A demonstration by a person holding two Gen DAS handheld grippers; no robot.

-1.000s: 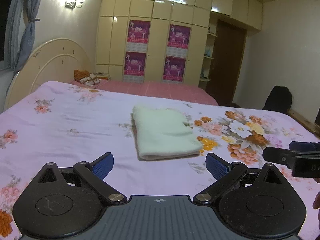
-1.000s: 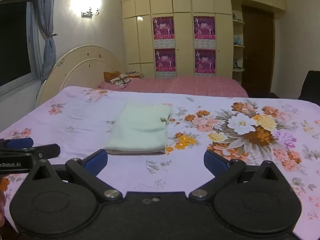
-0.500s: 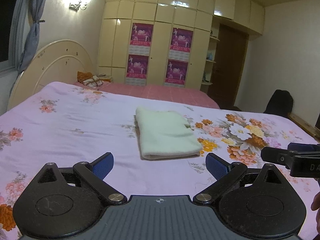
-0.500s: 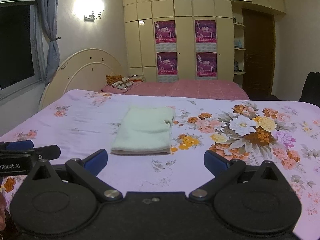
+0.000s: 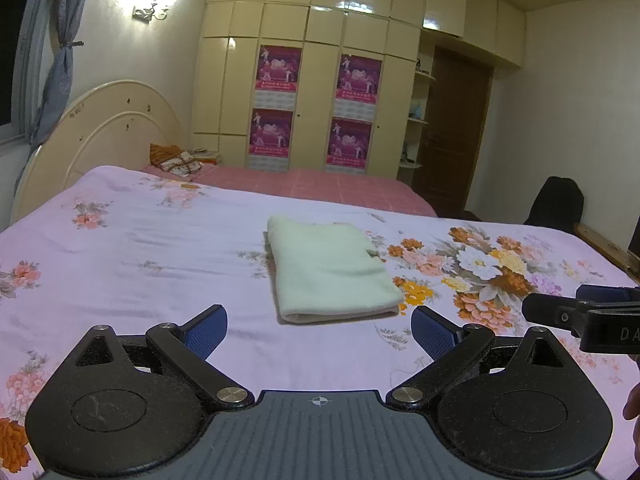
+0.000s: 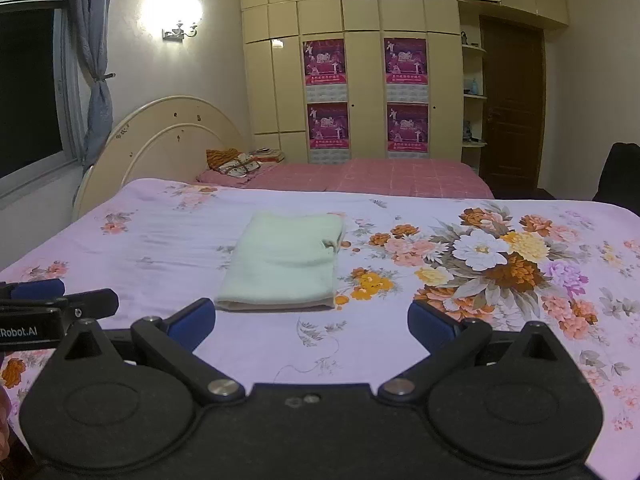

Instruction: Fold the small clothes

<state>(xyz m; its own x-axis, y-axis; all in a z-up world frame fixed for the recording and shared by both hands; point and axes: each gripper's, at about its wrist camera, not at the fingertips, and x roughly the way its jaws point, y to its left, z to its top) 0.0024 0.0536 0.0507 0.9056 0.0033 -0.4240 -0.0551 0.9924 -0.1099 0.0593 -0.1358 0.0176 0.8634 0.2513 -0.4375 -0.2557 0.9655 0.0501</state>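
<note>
Straight ahead of us, a pale green folded garment (image 5: 328, 270) lies flat on the bed (image 5: 140, 264), on the lilac sheet with its orange and white flower print. We hold the left tool (image 5: 319, 328) with its two blue-padded fingers (image 5: 206, 330) spread wide, gripping nothing; the garment's near folded edge sits just beyond the gap between them, slightly above the pads in the left wrist view, and apart from both. From that same view, the right tool's dark finger juts in at the right edge, low over the flowers and well to the right of the garment.

In the right wrist view we see the right tool (image 6: 311, 320) also spread wide and empty. The garment (image 6: 286, 262) lies forward and a little to the left of its centre line, its near edge just past the left blue pad (image 6: 192, 322) without touching it. The left tool's finger (image 6: 60, 302) enters at the left edge, beside the garment's near corner but apart from it.

Behind the bed stand a cream headboard (image 6: 160, 140) and a cream wardrobe (image 6: 360, 60) carrying four magenta posters (image 6: 324, 60).
</note>
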